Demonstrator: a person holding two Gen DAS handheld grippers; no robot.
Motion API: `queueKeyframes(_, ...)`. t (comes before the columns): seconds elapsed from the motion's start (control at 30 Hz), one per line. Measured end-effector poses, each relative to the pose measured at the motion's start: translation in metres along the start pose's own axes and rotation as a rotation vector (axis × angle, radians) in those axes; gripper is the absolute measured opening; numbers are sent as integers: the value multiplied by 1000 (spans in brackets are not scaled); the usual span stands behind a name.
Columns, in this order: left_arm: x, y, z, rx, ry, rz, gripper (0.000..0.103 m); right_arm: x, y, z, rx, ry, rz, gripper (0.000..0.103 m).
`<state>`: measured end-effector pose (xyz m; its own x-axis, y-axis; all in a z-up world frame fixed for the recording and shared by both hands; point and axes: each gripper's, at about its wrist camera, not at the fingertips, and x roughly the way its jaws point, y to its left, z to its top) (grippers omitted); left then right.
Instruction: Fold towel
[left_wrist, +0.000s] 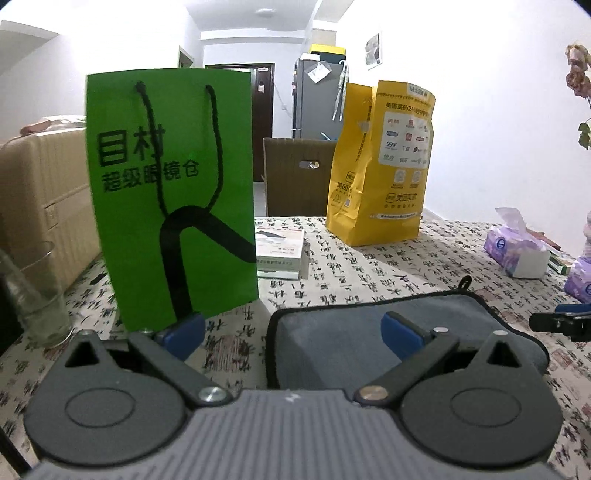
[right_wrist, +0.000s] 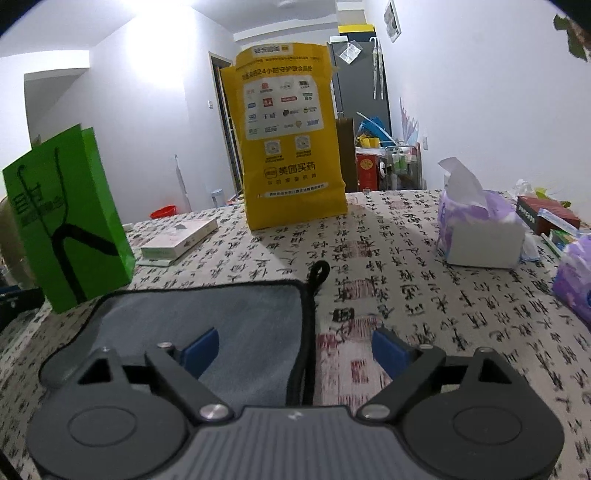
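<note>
- Glass cup (left_wrist: 35, 295), clear, stands at the far left edge of the table beside a beige suitcase (left_wrist: 44, 199).
- Green paper bag (left_wrist: 171, 192) with black cord handles stands upright on the calligraphy-print tablecloth (left_wrist: 369, 266); a flat white box (left_wrist: 280, 251) lies just behind its right side.
- Left gripper (left_wrist: 291, 332): blue-padded fingers spread wide, holding nothing. Its left pad is near the foot of the green bag; its right pad is over the towel's surface, contact not clear.
- Grey towel (left_wrist: 351, 339) with black edging lies folded on the cloth near the table's front edge, its hanging loop (right_wrist: 318, 273) at the far right corner.
- Right gripper (right_wrist: 295, 350): fingers likewise spread, empty, straddling the towel's right edge, one pad over the towel and the other over bare cloth.
- Yellow paper bag (right_wrist: 291, 147) stands upright further back, centre.
- Purple tissue pack (right_wrist: 476, 229), with a sheet protruding, sits to the right, well apart from the towel.
</note>
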<state>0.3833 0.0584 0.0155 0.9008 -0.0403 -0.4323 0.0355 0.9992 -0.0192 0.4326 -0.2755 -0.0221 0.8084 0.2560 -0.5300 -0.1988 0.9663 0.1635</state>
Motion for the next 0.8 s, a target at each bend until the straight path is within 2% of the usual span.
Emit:
queueKeyframes(0.53, -82, -3, -30, -52, -15, 39, 103, -76, 29, -42, -49, -28, 33, 93)
queueKeyframes(0.8, -120, -5, -50, -65, -24, 30, 103, -109, 41, -63, -49, -42, 41, 94)
